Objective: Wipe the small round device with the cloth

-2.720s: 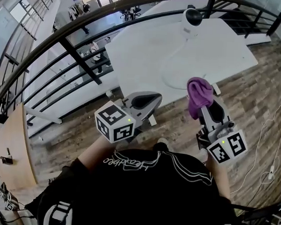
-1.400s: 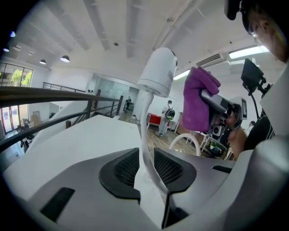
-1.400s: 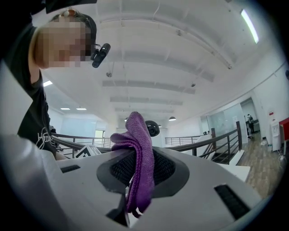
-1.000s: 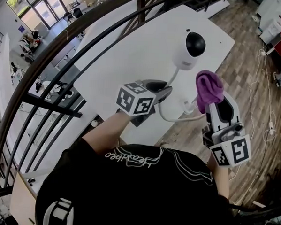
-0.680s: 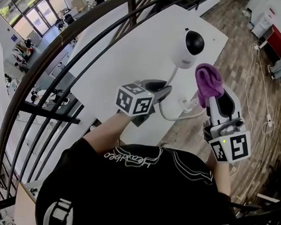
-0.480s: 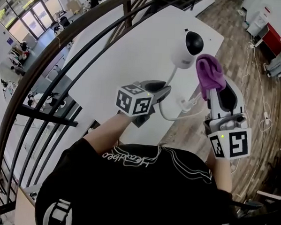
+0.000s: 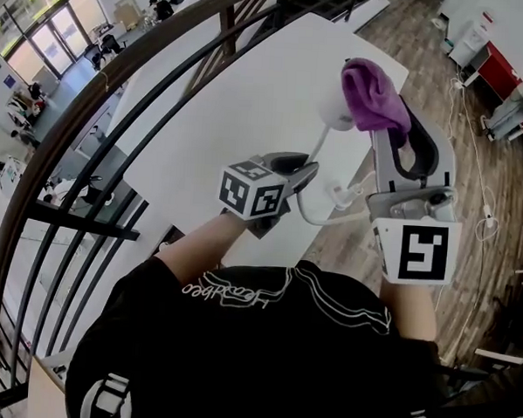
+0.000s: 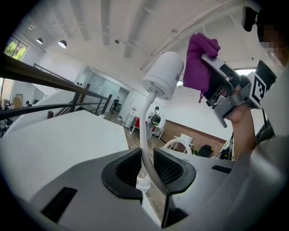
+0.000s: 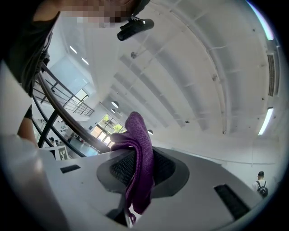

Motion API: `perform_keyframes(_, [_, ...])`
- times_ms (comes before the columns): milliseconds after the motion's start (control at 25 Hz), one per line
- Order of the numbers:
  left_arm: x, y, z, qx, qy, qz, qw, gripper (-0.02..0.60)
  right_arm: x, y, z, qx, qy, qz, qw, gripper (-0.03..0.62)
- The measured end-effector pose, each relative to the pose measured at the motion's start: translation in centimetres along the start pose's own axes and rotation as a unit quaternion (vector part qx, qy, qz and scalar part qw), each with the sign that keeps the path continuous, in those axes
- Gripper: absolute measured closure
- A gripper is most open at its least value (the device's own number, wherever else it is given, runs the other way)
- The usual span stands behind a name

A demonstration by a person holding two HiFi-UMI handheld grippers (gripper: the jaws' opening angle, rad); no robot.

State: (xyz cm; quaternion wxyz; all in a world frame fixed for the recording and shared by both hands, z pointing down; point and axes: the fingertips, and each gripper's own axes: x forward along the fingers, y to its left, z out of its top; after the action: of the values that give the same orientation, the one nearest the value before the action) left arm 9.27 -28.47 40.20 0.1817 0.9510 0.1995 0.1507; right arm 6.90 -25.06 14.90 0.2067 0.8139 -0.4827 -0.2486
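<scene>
The small round device (image 8: 163, 74), a white dome on a white cord (image 8: 144, 131), is up over the white desk (image 7: 224, 88). In the head view the purple cloth (image 7: 371, 94) hides nearly all of it. From the left gripper view the cloth sits right at its side; actual contact is hard to make out. The right tool (image 9: 140, 164) is clamped on the cloth, and the left tool (image 8: 145, 164) is closed on the cord below the device.
</scene>
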Motion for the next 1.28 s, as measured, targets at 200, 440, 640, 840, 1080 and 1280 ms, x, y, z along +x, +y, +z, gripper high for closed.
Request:
perform_keyframes(200, [0.1,-0.2,0.1,0.0,-0.006,-0.005,1.0,0.495,1.5,1.3,0.2,-0.048,0.01,0.009,0.999,0.528])
perform_keyframes(440, [0.0,-0.1,0.0,-0.001,-0.012,-0.011,0.9999,0.495,2.9,2.8,-1.2,-0.058,0.033,0.026,0.997,0.528])
perform_keyframes(640, [0.0,-0.1,-0.1,-0.003,-0.014,-0.012,0.9998,0.495,3.5,3.6,-2.1,-0.043,0.039,0.037,0.998,0.528])
perform_keyframes(840, [-0.2,0.3,-0.2,-0.004,-0.014,-0.013,0.9998,0.495,3.9,4.9,-2.8,-0.043,0.042,0.045,0.997,0.528])
perform_keyframes(1080, [0.1,0.2,-0.2,-0.005,-0.014,-0.01,0.9998,0.495,3.3,6.0,-4.2,-0.027,0.046,0.067,0.996,0.528])
perform_keyframes(1280, [0.1,0.1,-0.1,-0.006,-0.017,-0.011,0.9998,0.495,3.1,7.7,-6.4,-0.013,0.069,0.101,0.992,0.528])
